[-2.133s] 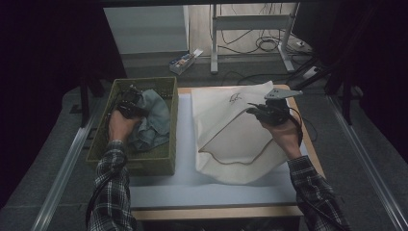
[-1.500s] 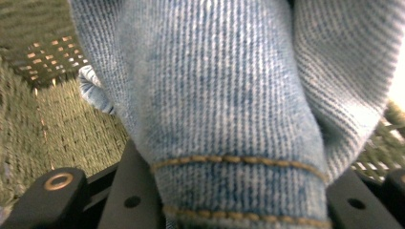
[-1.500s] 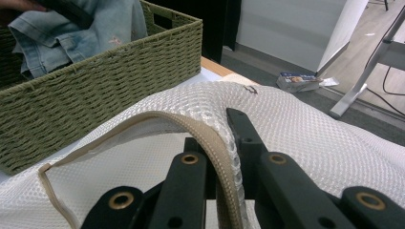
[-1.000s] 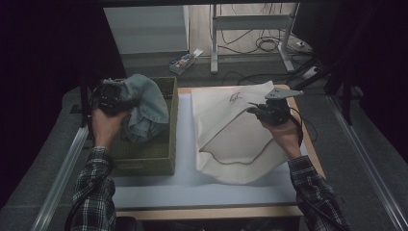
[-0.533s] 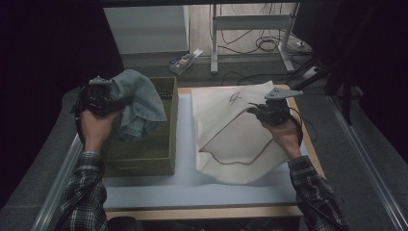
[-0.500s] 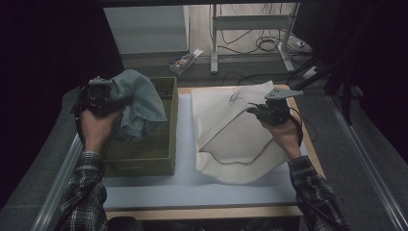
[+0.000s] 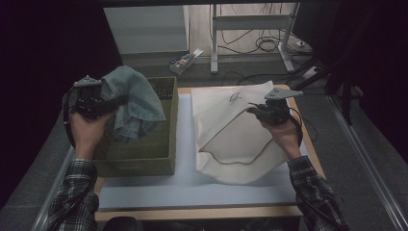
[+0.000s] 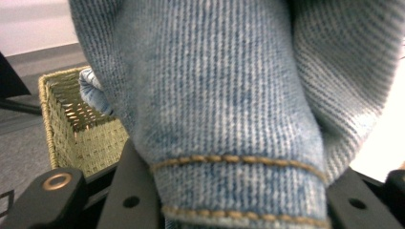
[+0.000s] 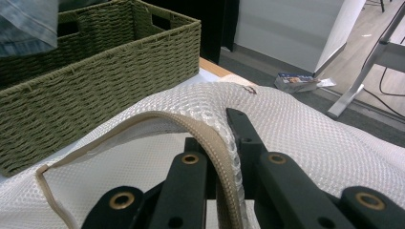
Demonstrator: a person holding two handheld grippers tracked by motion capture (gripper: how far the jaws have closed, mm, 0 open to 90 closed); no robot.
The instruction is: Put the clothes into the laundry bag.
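Starting at nine o'clock in the high view: the left hand-held gripper [image 7: 98, 103] is up above the left rim of the green woven basket [image 7: 144, 161], clamped on a blue denim garment [image 7: 132, 103]. The cloth hangs from the jaws and drapes down into the basket, its lower folds still inside the walls. The left gripper view puts the denim [image 8: 229, 119] right against the lens, a stitched orange hem bunched between the two black jaws, and at nine o'clock behind it a corner of the basket [image 8: 71, 124] with another fold of denim inside.

Moving to the middle, a pale mat [image 7: 183, 183] covers the counter [image 7: 202, 211], bare between basket and bag.

At three o'clock, the right hand-held gripper [image 7: 262, 113] is closed on the rim of a white mesh laundry bag [image 7: 231, 139], holding its mouth raised off the mat. The right gripper view shows what the high view cannot: the beige trimmed edge [image 9: 210, 143] pinched between the jaws, the mesh weave, and the basket wall [image 9: 95, 90] at ten o'clock.

Beyond the counter, at twelve o'clock, a small box [image 7: 185, 60] lies on the floor near metal stand legs [image 7: 250, 33].
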